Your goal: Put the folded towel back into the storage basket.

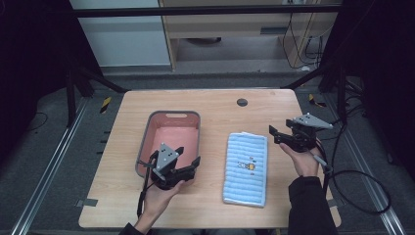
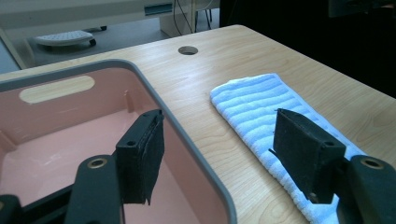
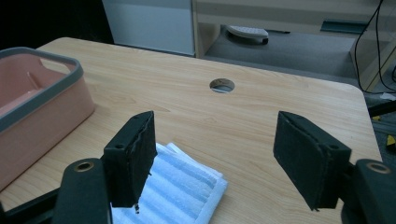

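Towel (image 1: 246, 169) lies flat, long axis running away from the person; both grippers' fingers spread wide, empty

- A light wooden bench (image 1: 215, 105) carries everything.
- A round cable hole (image 1: 242, 102) sits in the bench near its far edge, at about 12 o'clock.
- Pale cabinets (image 1: 127, 41) stand on the floor beyond, from 11 to 1 o'clock.

High view: overhead, facing forward-down, far. Gripper views: low, close over desk (image 1: 215, 105) (both share towel (image 1: 246, 168), basket (image 1: 169, 117)).
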`<state>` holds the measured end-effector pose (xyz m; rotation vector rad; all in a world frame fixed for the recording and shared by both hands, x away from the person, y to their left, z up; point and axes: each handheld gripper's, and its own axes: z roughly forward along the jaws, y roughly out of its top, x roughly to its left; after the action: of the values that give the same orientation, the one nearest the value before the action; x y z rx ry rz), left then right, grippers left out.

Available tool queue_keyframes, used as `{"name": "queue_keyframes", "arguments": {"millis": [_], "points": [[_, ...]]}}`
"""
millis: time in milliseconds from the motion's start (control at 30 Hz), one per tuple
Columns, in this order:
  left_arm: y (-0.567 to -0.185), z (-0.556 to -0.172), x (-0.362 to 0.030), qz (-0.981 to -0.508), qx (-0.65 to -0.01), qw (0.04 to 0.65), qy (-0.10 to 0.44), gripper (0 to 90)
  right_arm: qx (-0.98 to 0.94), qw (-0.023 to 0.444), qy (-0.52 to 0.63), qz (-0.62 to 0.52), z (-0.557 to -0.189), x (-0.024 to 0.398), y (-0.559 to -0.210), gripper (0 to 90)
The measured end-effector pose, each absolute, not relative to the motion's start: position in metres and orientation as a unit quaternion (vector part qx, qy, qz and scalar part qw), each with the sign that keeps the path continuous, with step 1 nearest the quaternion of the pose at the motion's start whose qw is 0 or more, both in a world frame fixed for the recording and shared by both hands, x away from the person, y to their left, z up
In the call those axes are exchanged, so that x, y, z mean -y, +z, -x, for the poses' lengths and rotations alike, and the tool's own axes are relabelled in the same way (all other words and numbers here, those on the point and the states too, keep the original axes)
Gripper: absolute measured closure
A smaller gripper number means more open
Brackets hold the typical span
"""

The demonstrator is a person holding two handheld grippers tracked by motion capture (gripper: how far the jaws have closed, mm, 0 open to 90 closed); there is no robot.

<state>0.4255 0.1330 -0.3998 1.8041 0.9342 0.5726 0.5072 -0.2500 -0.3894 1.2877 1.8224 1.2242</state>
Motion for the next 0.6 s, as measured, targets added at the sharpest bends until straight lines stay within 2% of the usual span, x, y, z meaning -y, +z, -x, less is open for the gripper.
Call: {"name": "queue_keyframes", "arguments": {"millis": [600], "points": [[-0.426, -0.428, -0.097, -0.768, -0.372, 0.475, 0.215, 33.1, -0.689, 0.281, 0.455, -0.489, -0.525, 0.249, -0.413, 36.5]]}}
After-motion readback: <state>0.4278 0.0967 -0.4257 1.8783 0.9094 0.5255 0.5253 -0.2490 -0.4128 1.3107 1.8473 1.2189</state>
